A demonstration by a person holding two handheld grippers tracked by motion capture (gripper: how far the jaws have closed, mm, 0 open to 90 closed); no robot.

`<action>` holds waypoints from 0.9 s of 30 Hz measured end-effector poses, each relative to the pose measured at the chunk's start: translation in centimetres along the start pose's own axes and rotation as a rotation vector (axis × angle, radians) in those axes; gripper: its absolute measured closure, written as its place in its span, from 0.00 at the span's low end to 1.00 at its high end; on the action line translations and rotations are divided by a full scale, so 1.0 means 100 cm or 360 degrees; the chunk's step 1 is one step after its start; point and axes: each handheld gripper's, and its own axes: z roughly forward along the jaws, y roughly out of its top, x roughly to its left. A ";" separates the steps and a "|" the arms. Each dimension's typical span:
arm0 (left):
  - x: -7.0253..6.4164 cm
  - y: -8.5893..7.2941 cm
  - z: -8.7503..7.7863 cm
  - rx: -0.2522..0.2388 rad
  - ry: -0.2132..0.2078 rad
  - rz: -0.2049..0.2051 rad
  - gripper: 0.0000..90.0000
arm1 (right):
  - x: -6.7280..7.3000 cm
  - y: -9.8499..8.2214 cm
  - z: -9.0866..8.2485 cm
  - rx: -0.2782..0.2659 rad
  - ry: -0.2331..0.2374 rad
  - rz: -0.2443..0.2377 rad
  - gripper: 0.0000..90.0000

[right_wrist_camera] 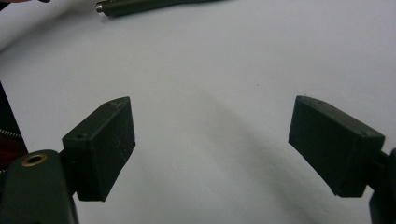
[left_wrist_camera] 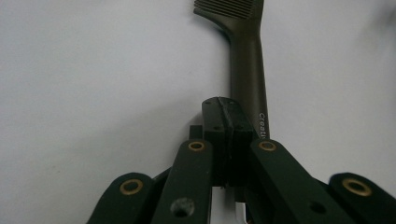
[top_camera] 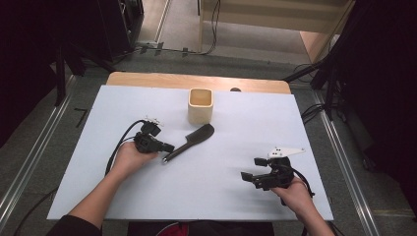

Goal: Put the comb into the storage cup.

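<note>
A dark comb lies slantwise on the white table top, its toothed head toward a beige square cup. My left gripper rests just left of the comb's handle end. In the left gripper view its jaws are pressed together with nothing between them, and the comb handle runs along their right side. My right gripper sits low at the front right, pointing left. Its pads stand wide apart and open over bare table, with the comb's handle tip far ahead.
The cup stands upright at the back middle of the table, close to the comb's head. A wooden strip edges the far side. Dark stands and cables surround the table on the floor.
</note>
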 end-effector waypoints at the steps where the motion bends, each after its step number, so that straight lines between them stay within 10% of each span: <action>1: 0.001 0.000 -0.001 -0.0014 -0.0012 -0.0009 1.00 | 0.000 0.000 0.000 0.0000 0.0001 0.0000 0.14; 12: 0.000 0.000 -0.010 -0.0093 -0.0031 -0.0035 0.85 | 0.000 0.000 0.000 0.0000 0.0001 0.0000 0.14; 27: -0.035 -0.016 -0.045 -0.0310 -0.0156 0.0003 0.50 | 0.001 0.000 0.001 0.0003 -0.0005 -0.0014 0.14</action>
